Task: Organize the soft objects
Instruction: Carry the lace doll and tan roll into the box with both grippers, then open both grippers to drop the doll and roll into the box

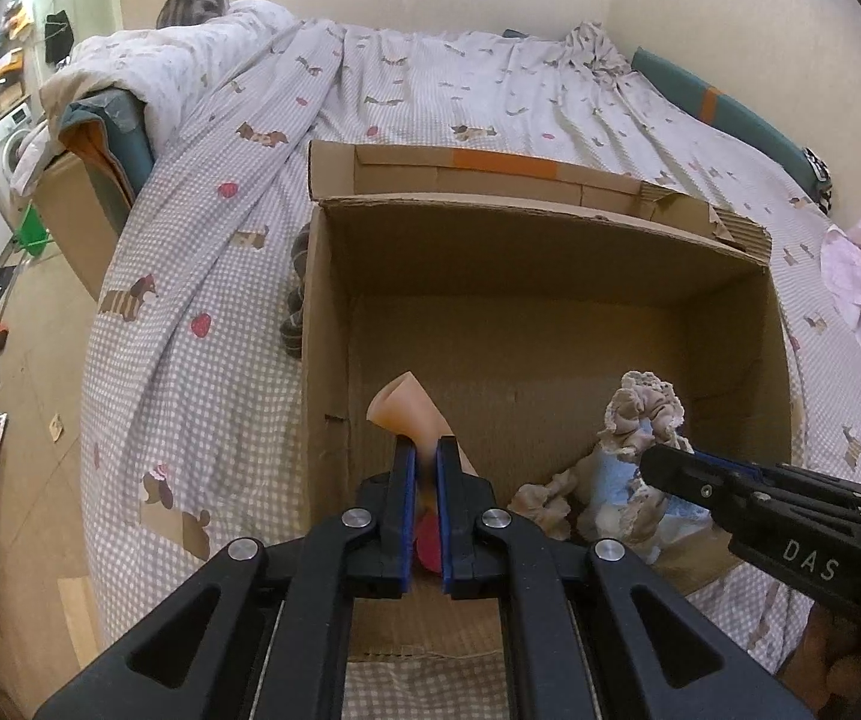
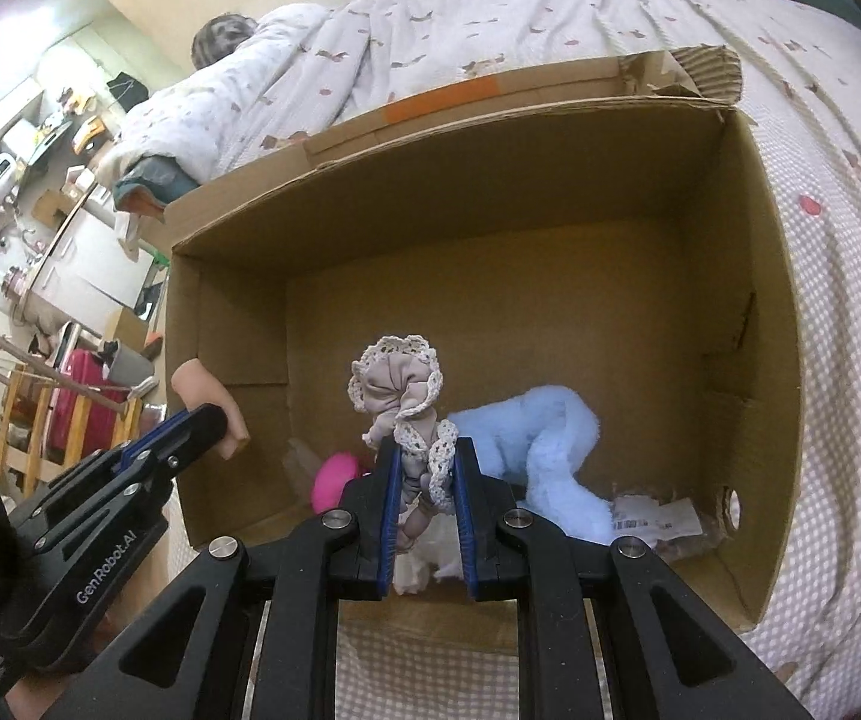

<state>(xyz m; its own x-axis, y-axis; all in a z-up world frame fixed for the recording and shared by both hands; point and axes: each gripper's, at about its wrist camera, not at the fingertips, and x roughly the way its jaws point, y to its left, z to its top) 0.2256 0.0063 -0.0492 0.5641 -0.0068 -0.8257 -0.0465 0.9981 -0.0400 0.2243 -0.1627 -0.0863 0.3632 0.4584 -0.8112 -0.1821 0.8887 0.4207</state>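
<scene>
While I hold both tools over the open cardboard box [image 2: 778, 300], my left gripper [image 1: 424, 450] is pinching a peach-coloured soft piece [image 1: 403, 405] that sticks up past its fingertips, with something red [image 1: 428, 540] wedged lower between the pads. My right gripper [image 2: 424, 450] is clamped on a beige cloth doll with crochet trim [image 2: 397, 387], its frilled head standing above the jaws. I judge both grips are kept tight so the limp things hang clear until they are low enough to let go inside the walls.

Just beyond the right gripper's tips, on the box floor, lies one fluffy blue toy [image 2: 550, 438]; to their left lies one pink ball-like thing [image 2: 337, 474]. A paper label [image 2: 652, 516] lies further right. That makes two items carried and, as far as I can tell, two soft ones already in the single box. Around it spreads the checked bedspread [image 1: 202, 228], with one pale pink cloth [image 1: 856, 270] at its right edge, not yet collected.
</scene>
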